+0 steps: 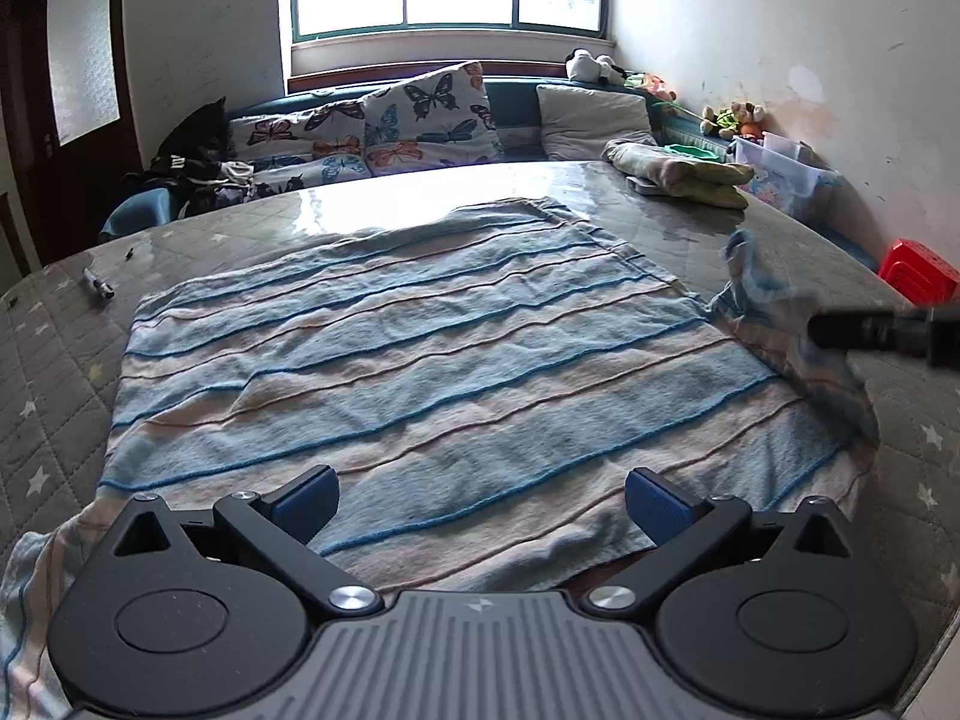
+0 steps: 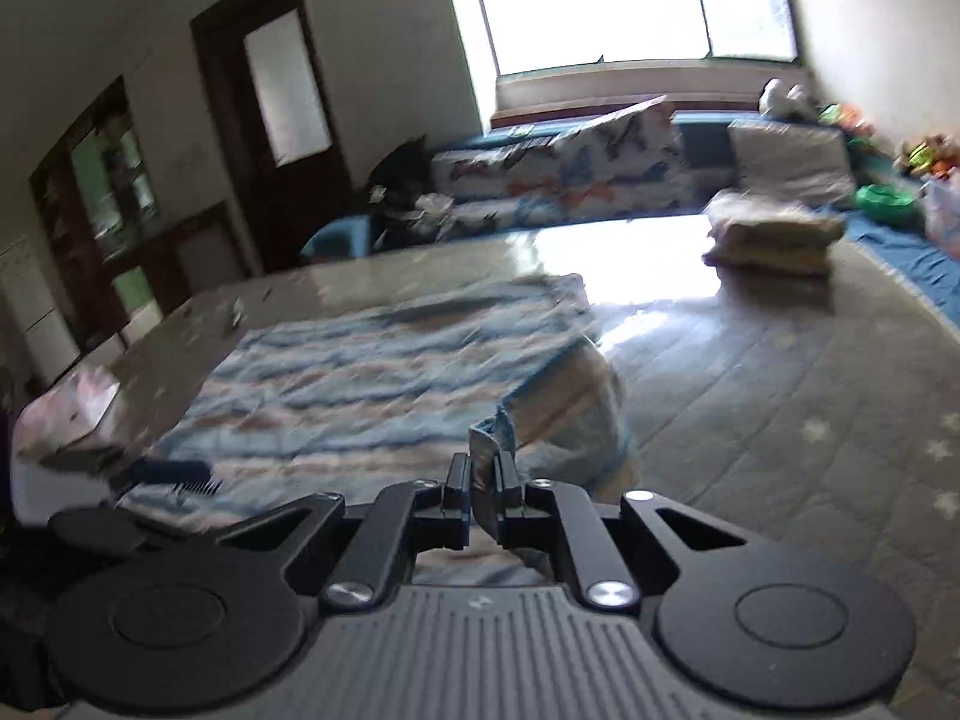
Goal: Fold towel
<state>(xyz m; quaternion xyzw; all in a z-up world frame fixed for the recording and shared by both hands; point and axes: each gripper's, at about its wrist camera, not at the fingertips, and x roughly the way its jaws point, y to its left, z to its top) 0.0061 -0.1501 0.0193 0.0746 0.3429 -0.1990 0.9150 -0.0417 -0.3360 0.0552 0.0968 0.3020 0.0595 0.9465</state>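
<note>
A blue and beige striped towel (image 1: 420, 348) lies spread over the grey quilted table (image 1: 54, 360). My left gripper (image 1: 480, 501) is open above the towel's near edge, with nothing between its blue pads. In the left wrist view the right gripper (image 1: 822, 330) comes in from the right, holding up the towel's right corner. In the blurred right wrist view my right gripper (image 2: 480, 480) is shut on that raised towel corner (image 2: 564, 402), which stands up off the table. The left gripper (image 2: 168, 474) shows dimly at the lower left there.
A folded pile of cloth (image 1: 678, 171) sits at the table's far right. A marker pen (image 1: 99, 285) lies at the far left. Behind the table are a sofa with butterfly cushions (image 1: 420, 114), a window, a plastic box (image 1: 786, 171) and a red stool (image 1: 918, 270).
</note>
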